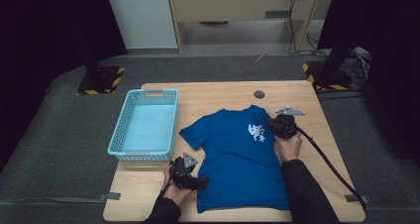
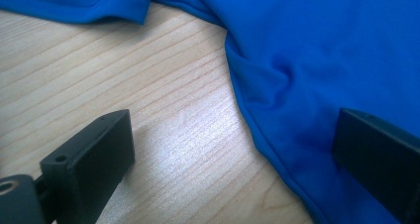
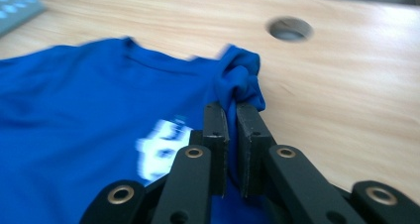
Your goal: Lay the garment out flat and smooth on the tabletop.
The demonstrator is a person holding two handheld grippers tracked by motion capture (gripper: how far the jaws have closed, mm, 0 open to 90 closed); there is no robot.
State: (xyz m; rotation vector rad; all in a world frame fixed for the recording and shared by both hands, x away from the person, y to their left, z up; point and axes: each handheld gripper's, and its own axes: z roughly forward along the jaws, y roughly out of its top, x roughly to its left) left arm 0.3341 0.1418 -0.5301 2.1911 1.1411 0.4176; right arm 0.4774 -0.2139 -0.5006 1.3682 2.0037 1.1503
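R gripper (image 3: 232, 116) at frame centre is clamped on the blue T-shirt's (image 1: 237, 154) bunched sleeve, prob. to fold it, while L gripper (image 1: 190, 177), lower left, straddles the hem w/ jaws wide, holding nothing.

The white print (image 3: 161, 149) on the blue T-shirt (image 3: 74, 135) is blurred — unreadable — and partly behind the jaws.

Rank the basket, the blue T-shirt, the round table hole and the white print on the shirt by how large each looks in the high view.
1. Blue T-shirt, largest.
2. Basket, somewhat smaller.
3. White print.
4. Round table hole, smallest, though it looks close to the print.
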